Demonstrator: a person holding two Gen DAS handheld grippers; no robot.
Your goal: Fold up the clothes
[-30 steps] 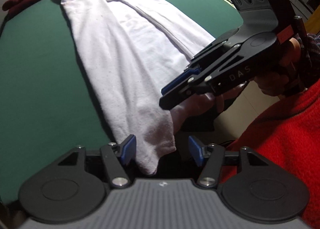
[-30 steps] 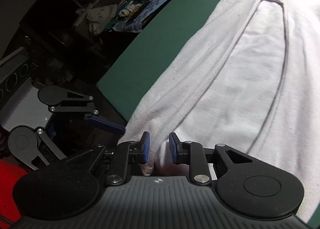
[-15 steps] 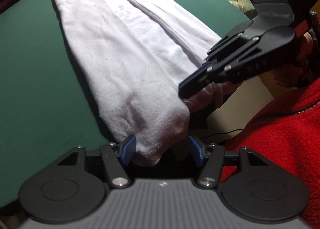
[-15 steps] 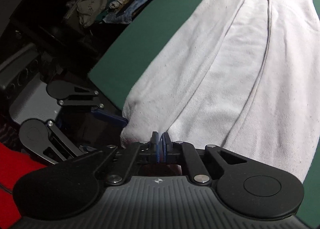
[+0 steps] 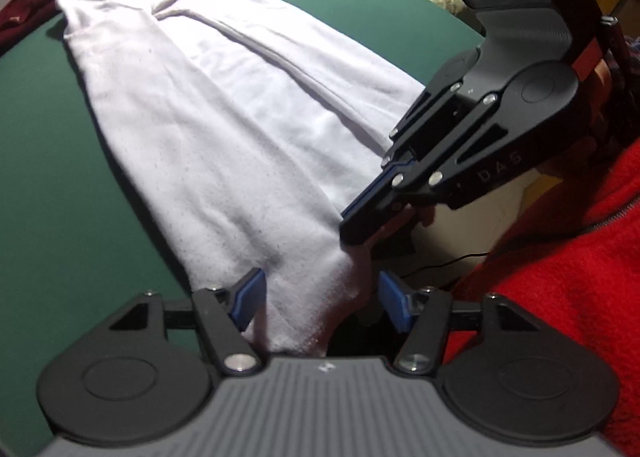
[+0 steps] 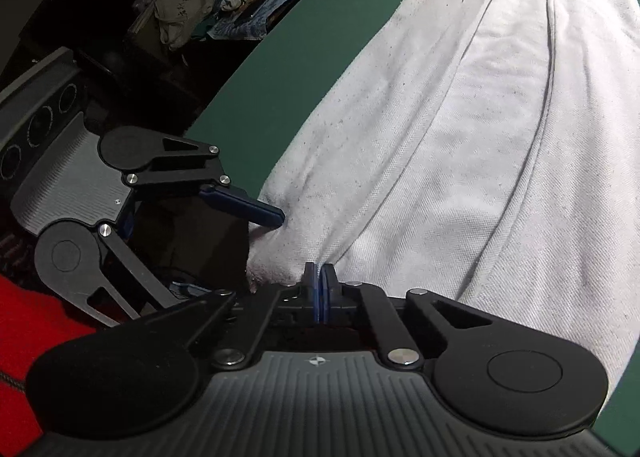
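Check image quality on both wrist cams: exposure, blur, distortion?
Left wrist: white garment bright, nearly washed out; edges bend from fisheye; slight softness near the left tongs. Right wrist: weave sharp, clutter beyond the green table sunk in dark shadow.

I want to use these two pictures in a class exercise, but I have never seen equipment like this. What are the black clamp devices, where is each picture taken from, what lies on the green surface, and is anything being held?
No robot here: a person in a red top holds a two-finger clamp in each hand. Each clamp has a camera looking forward along its fingers, so each picture shows its own clamp at the bottom and the other clamp further off.

On the green table lies a white garment, spread lengthwise, with a dark red garment near the far edge.

The right gripper is shut on the white garment's near hem. The left gripper is open, its blue pads either side of the hem, not yet pinching it.
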